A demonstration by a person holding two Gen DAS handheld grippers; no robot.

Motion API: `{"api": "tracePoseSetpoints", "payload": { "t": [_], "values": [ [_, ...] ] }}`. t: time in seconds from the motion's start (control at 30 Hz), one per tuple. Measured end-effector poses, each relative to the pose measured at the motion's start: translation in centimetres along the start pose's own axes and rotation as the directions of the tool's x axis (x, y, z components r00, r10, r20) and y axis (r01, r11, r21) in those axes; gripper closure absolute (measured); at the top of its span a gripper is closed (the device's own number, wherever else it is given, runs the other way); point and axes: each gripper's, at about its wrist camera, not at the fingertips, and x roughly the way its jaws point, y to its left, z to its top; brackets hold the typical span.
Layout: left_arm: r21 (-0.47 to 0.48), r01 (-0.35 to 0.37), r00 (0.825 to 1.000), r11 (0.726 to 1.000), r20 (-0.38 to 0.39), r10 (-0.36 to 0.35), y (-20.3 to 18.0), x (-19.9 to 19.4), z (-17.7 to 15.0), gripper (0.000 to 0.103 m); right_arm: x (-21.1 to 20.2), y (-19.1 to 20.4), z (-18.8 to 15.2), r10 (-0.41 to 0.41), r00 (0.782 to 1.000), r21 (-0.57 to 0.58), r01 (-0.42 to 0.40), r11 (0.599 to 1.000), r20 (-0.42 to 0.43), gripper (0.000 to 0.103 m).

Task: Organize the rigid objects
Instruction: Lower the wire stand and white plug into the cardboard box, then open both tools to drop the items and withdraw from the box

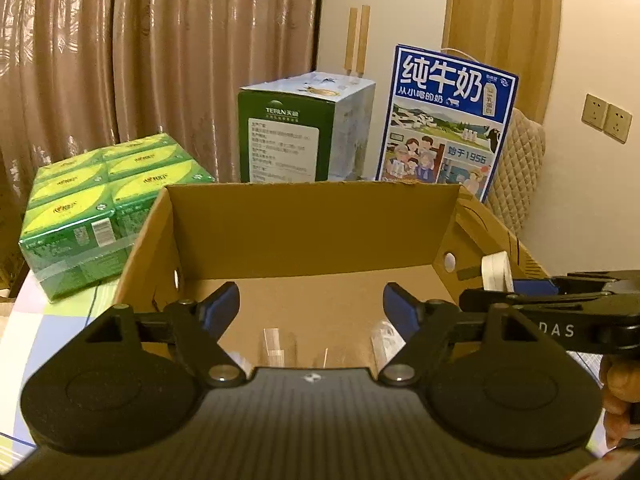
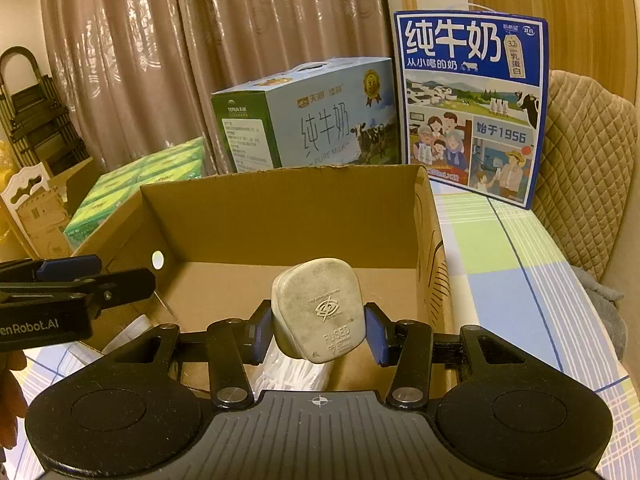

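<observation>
Right gripper [image 2: 318, 330] clamps white plug [image 2: 316, 308] above cardboard box [image 2: 280, 216], likely for drop-in; left gripper [image 1: 311, 306] wide, empty, over box.

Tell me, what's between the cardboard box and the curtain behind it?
Two milk cartons: a green-and-pale one and, to its right, a blue one standing upright behind the cardboard box, before the curtain. The right wrist view shows it best.

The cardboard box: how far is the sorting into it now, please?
Some clear and white packets already lie inside the cardboard box. The left gripper stands open and empty over it. In hand: the right gripper holds a grey fused plug above the box, not yet released. Whether more items wait outside cannot be seen.
</observation>
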Motion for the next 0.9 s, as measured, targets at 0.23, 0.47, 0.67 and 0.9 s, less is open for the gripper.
{"api": "tracePoseSetpoints", "payload": {
  "t": [0.23, 0.47, 0.67, 0.9],
  "values": [
    [-0.002, -0.028, 1.000, 1.000, 0.006, 0.028, 0.53, -0.56, 0.27, 0.028, 0.00, 0.09, 0.03, 0.005, 1.000, 0.005, -0.005, 1.000, 0.006, 0.058],
    [0.002, -0.030, 0.999, 1.000, 0.012, 0.030, 0.49, -0.85, 0.46, 0.028, -0.07, 0.08, 0.14, 0.005, 1.000, 0.005, -0.005, 1.000, 0.006, 0.058],
    [0.006, -0.029, 1.000, 1.000, 0.010, 0.029, 0.41, -0.83, 0.44, 0.028, -0.05, 0.05, 0.12, 0.007, 1.000, 0.002, -0.007, 1.000, 0.012, 0.058],
    [0.011, -0.037, 0.999, 0.999, 0.014, 0.037, 0.37, -0.87, 0.42, 0.028, -0.44, 0.07, 0.18, 0.027, 0.998, -0.001, -0.027, 1.000, 0.057, 0.058]
  ]
}}
